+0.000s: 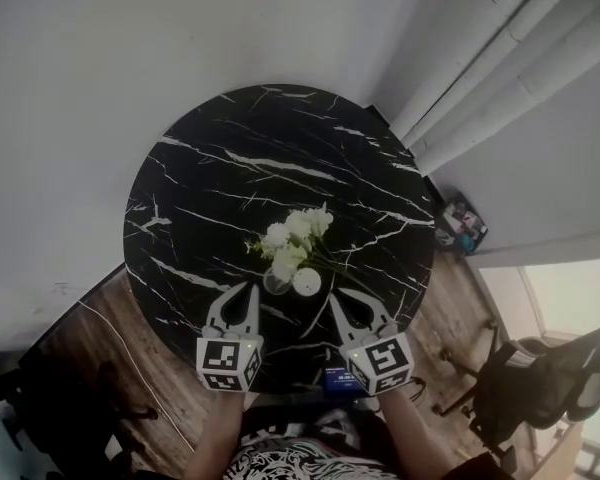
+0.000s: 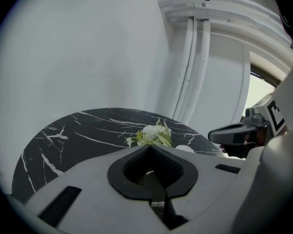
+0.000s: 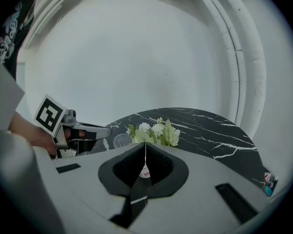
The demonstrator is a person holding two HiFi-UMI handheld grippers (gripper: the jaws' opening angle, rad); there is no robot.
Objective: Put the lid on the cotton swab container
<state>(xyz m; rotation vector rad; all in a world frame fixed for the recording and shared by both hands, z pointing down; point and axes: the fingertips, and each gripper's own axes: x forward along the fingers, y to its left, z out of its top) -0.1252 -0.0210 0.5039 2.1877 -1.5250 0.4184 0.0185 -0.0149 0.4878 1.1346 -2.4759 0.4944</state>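
The round black white-veined surface (image 1: 230, 158) fills the middle of the head view, with wooden floor at its lower edge and a chair (image 1: 550, 373) at the lower right. The left claw (image 1: 246, 293) and right claw (image 1: 337, 303) hang over the near edge, side by side and well apart. Each is pressed together to a point with nothing between the tips, as each gripper view shows. A bunch of white flowers (image 1: 295, 236) with green leaves lies at the centre of the surface. Just below it in the frame, between the two claw tips, sit a clear round piece (image 1: 276, 285) and a white round piece (image 1: 306, 281), touching or nearly so. I cannot tell which is the swab container and which the lid, nor what either holds. The left gripper view shows only the white piece, right of the flowers, with the right claw at the frame's right edge. The right gripper view shows only the clear piece, left of the flowers, with the left claw beside it. A small coloured item (image 1: 462, 224) lies on the floor past the surface's right edge.
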